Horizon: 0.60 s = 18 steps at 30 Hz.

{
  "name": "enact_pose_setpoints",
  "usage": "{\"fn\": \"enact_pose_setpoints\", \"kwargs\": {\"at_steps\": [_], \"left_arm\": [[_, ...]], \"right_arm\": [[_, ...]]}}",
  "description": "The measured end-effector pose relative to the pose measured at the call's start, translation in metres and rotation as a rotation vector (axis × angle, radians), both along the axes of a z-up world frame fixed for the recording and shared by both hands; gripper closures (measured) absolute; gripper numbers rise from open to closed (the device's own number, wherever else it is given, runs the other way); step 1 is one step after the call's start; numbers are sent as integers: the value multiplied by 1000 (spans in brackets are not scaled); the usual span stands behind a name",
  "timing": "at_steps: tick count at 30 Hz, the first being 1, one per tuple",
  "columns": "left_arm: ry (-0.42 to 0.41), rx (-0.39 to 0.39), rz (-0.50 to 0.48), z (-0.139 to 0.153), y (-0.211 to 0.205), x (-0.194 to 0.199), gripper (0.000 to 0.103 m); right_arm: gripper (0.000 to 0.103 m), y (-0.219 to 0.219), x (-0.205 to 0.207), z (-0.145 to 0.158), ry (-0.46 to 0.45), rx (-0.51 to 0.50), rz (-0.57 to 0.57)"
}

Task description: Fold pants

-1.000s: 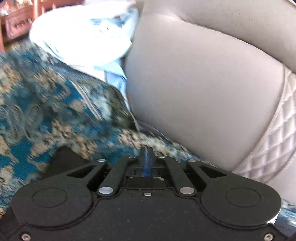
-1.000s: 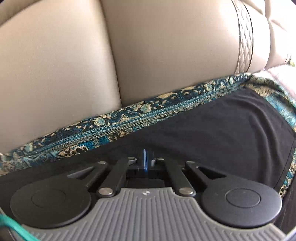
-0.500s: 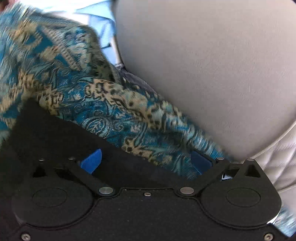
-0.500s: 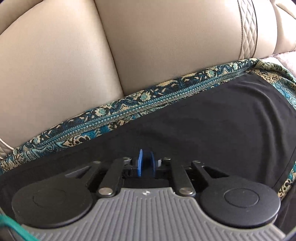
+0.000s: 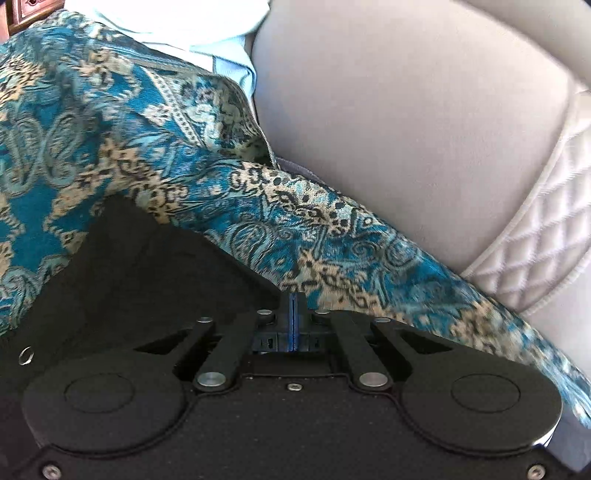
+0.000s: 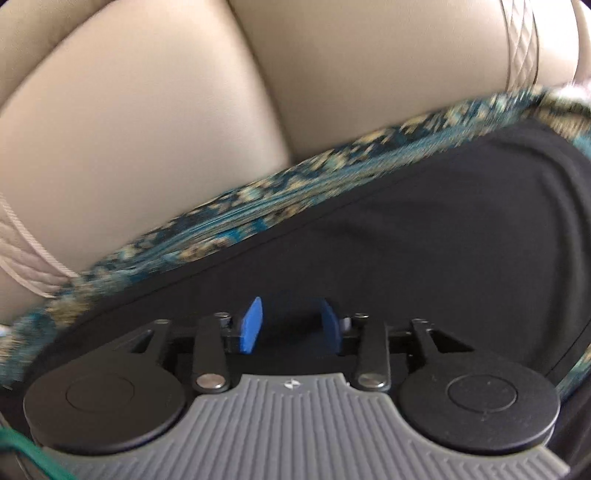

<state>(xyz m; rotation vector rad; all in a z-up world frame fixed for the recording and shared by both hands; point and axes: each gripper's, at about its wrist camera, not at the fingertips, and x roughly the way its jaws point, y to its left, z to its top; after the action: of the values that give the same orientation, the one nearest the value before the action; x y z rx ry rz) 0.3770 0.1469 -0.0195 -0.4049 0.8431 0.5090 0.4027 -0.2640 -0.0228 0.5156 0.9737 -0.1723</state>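
Note:
Black pants point(image 6: 424, 236) lie flat on a blue and gold patterned throw point(image 6: 221, 210) on a sofa seat. In the left wrist view a corner of the pants point(image 5: 147, 273) lies just left of my left gripper point(image 5: 293, 306). Its blue pads are pressed together at the pants' edge; I cannot tell whether cloth is pinched between them. My right gripper point(image 6: 290, 325) is open over the black cloth, with its blue pads point(image 6: 253, 325) apart and nothing between them.
The beige leather sofa back point(image 5: 406, 122) rises right behind the throw point(image 5: 110, 122), with a quilted panel point(image 5: 535, 251) to the right. White and light blue cloth point(image 5: 207, 33) is piled at the far left. The sofa back point(image 6: 166, 122) fills the upper right wrist view.
My left gripper opened wide half a second ago and has now shut at the pants' edge. My right gripper has gone from shut to open and shifted, blurring the view.

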Motion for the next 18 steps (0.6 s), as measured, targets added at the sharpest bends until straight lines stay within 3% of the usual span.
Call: {"fn": "enact_pose_setpoints", "kwargs": {"at_steps": [5, 7, 11, 15, 18], "left_arm": [[-67, -2, -82, 12, 1, -45, 103], [-62, 1, -108, 12, 4, -55, 103], [-84, -13, -129, 12, 13, -74, 103], [-117, -59, -143, 22, 21, -86, 103], [-151, -86, -148, 33, 24, -92, 103]], "right_arm": [[25, 24, -23, -3, -117, 302, 84], [22, 41, -28, -9, -144, 371, 102], [22, 80, -27, -19, -142, 397, 102], [22, 124, -35, -17, -204, 356, 121], [28, 144, -45, -24, -258, 400, 103]]}}
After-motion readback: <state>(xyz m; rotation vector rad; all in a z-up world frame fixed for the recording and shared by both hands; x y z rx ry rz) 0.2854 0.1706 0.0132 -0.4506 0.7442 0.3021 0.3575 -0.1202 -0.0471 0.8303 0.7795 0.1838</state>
